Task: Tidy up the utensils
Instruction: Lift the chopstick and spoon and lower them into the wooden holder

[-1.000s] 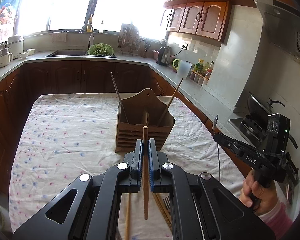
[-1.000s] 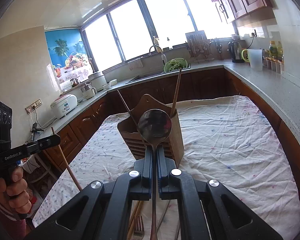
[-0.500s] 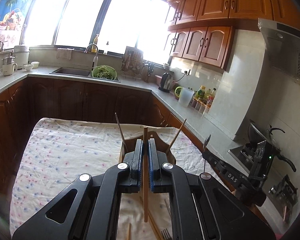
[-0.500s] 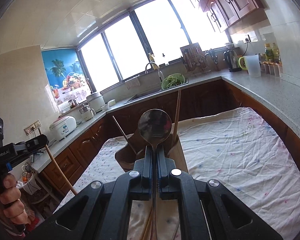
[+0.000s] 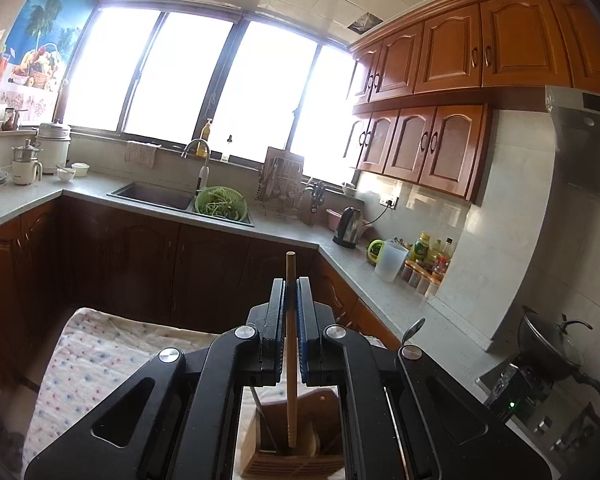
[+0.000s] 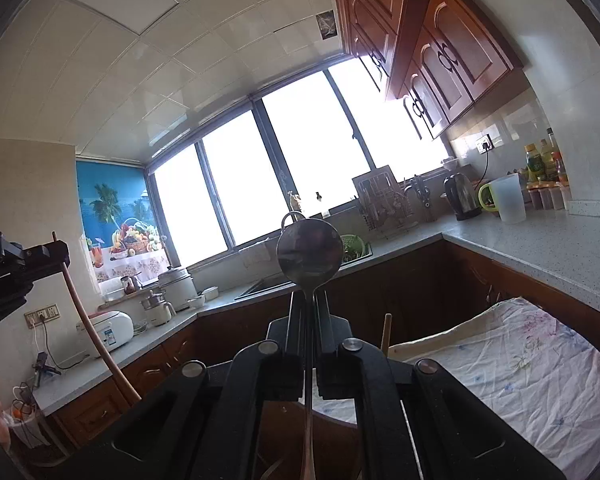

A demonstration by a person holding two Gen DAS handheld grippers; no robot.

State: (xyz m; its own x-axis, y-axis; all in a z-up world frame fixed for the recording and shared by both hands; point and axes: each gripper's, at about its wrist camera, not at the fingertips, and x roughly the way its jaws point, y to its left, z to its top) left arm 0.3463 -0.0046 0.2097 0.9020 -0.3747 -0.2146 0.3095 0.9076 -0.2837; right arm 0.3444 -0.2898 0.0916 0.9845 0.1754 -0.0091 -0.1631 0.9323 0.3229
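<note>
A: Left gripper (image 5: pixel 291 300) clamped tight on a wooden chopstick (image 5: pixel 291 360), held upright, lower tip hanging over the wooden utensil holder (image 5: pixel 292 440) on the cloth-covered table (image 5: pixel 100 356).

B: Right gripper (image 6: pixel 309 320) pinched on the neck of a metal spoon (image 6: pixel 309 254), bowl up, handle pointing down toward the holder's rim.

A: Already in the holder: one dark stick in the left slot. Another pale stick (image 6: pixel 386 336) poking up beside the right gripper.

B: Risks?

A: Both loads heading for the same small box. Likely to knock together if lowered at once.

B: Also a thin grip on a slim spoon neck. Could swivel between the pads and swing sideways, missing the slot.

A: Chopstick tip looks close to a divider. Could catch there and tip the holder or push it along the cloth.

B: Can't tell which compartment lies under the spoon; gripper body blocks it.

A: Safer one at a time, then.
</note>
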